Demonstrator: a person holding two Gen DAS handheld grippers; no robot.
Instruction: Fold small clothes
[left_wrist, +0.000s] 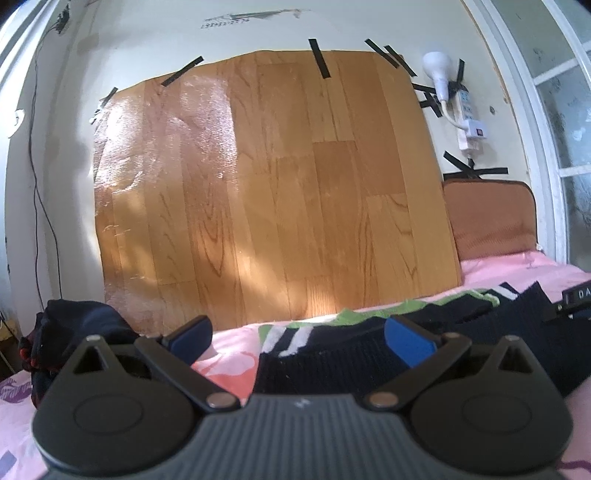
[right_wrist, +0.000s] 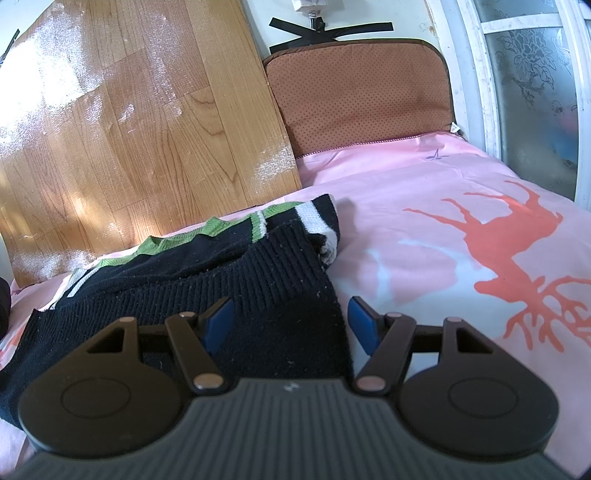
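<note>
A small black knit sweater (right_wrist: 207, 273) with green and white stripes lies rumpled on the pink bedsheet (right_wrist: 424, 192). In the left wrist view the sweater (left_wrist: 332, 354) lies ahead and to the right. My left gripper (left_wrist: 295, 339) is open, low over the sweater's left ribbed edge, with its right pad above the black knit. My right gripper (right_wrist: 291, 325) is open, and the sweater's right ribbed hem lies between its blue pads (right_wrist: 364, 328). Neither gripper holds anything.
A wood-grain board (left_wrist: 273, 192) leans on the wall behind the bed. A brown cushion (right_wrist: 362, 92) stands at the back right. A dark pile of clothes (left_wrist: 74, 332) lies at the left. A power strip (left_wrist: 469, 110) and window frame (right_wrist: 480, 74) are at the right.
</note>
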